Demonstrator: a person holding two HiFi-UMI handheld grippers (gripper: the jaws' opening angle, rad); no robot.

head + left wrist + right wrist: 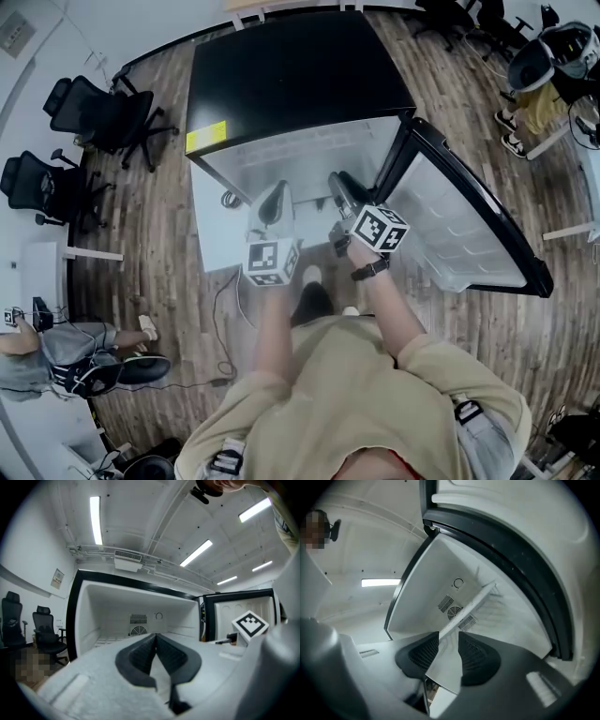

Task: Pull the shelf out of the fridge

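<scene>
A small fridge (pixel 291 75) with a black top stands in front of me, its door (pixel 469 225) swung open to the right. The pale, thin shelf (pixel 473 604) slants out of the white fridge interior (pixel 440 588) and passes between the jaws of my right gripper (pixel 449 637). Those jaws stand slightly apart, the pads not pressing on it. My left gripper (pixel 155 637) is shut and empty, pointing into the fridge cavity (pixel 140 616) just left of the right gripper (pixel 339 187). Both reach into the fridge mouth in the head view, with the left gripper (pixel 275 204) a little nearer to me.
Black office chairs (pixel 103 112) stand on the wooden floor to the left. A person (pixel 56 352) sits at lower left and another (pixel 544 66) at upper right. A cable (pixel 225 328) trails on the floor by the fridge's left side.
</scene>
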